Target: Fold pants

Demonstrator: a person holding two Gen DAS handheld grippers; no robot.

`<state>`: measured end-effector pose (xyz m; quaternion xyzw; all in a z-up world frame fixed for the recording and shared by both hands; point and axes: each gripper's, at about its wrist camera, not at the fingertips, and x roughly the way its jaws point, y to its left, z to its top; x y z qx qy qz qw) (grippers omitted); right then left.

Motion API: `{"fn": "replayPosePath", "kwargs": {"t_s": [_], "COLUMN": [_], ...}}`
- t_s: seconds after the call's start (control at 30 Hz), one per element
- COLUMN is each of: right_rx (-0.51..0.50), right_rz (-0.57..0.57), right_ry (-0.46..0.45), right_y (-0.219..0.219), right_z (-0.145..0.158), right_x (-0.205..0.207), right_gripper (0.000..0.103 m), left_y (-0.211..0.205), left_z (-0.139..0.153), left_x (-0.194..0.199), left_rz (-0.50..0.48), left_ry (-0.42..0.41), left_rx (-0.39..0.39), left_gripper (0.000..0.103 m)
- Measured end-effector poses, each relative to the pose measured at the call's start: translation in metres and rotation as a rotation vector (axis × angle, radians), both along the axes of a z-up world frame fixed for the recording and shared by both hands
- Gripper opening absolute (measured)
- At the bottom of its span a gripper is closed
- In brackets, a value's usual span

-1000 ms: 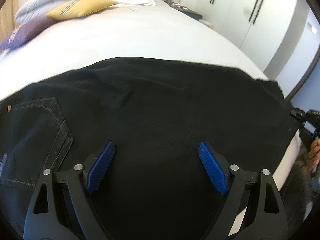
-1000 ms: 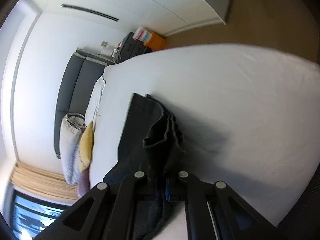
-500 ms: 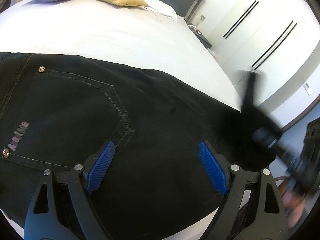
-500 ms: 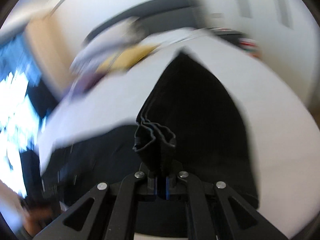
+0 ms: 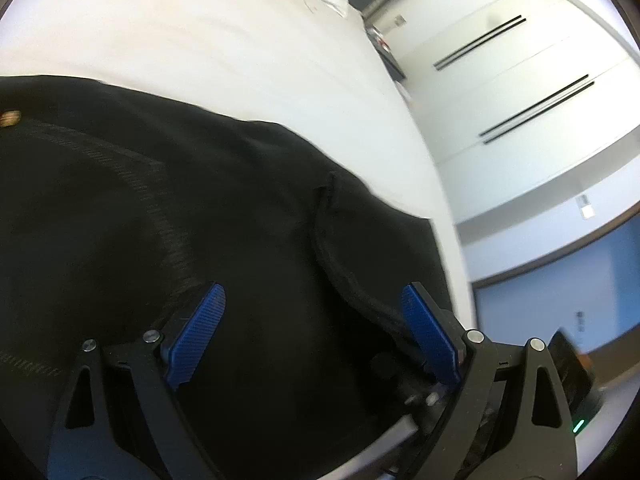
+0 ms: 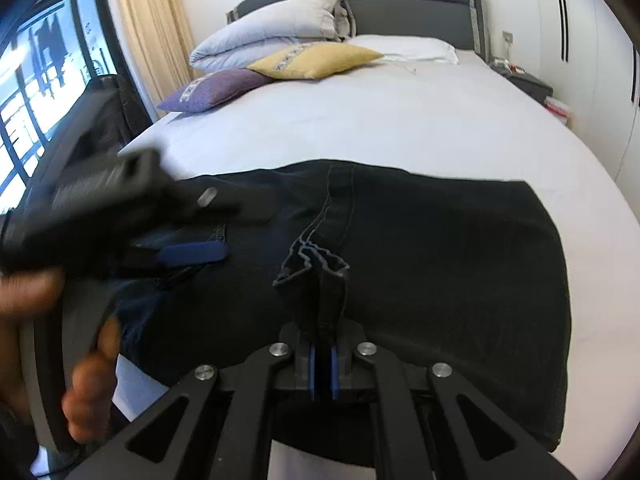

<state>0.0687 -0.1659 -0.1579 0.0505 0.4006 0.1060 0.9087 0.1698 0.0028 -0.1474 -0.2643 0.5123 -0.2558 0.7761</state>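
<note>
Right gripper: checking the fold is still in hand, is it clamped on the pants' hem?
Yes, the right gripper is shut on a bunched hem of the pants.

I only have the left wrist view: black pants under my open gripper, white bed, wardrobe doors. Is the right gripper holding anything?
Observer: Yes. The right gripper is shut on a bunched hem of the pants, which sticks up from its jaws.
Operator: Where is that hem relative to the rest?
Observer: It is over the middle of the pants, which lie in a wide black block across the bed.
Operator: And my left gripper from there?
Observer: The left gripper is at the pants' left end, one blue pad showing, jaws opening with nothing pinched.
Operator: Anything else on the bed?
Observer: A purple cushion, a yellow cushion and a folded duvet sit by the headboard, apart from the pants.
</note>
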Motion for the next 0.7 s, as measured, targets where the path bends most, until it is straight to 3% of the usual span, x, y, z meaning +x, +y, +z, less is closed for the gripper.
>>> {"fn": "replayPosePath", "kwargs": {"t_s": [0.13,0.23,0.27,0.3,0.33,0.37,0.7], "right_rx": [-0.028,-0.038,-0.040,-0.046,-0.051,-0.053,-0.052], "right_rz": [0.018,0.029,0.035,0.043,0.050,0.057,0.139], "right_ry": [-0.043,-0.059,-0.064,-0.070,-0.075,-0.080,-0.106], "right_y": [0.002,0.008,0.010,0.013,0.016,0.020,0.057], "right_z": [0.010,0.014,0.015,0.016,0.016,0.016,0.028], "right_x": [-0.004,-0.006,-0.006,-0.007,-0.008,-0.009,-0.002], "right_gripper": [0.006,0.006,0.006,0.006,0.006,0.006,0.007], "left_y": [-0.023,-0.037,-0.041,-0.045,-0.049,-0.051,-0.015], "left_z": [-0.006,-0.007,-0.006,-0.005,-0.004,-0.003,0.004], "left_x": [0.025,0.036,0.038,0.040,0.042,0.040,0.022], "left_rz": [-0.063,-0.089,-0.097,-0.109,-0.124,-0.125,-0.103], "left_ry": [0.085,0.088,0.086,0.081,0.078,0.082,0.035], "left_rx": [0.011,0.010,0.002,-0.004,-0.008,0.004,0.073], "left_gripper": [0.090,0.090,0.085,0.073,0.033,0.017,0.014]}}
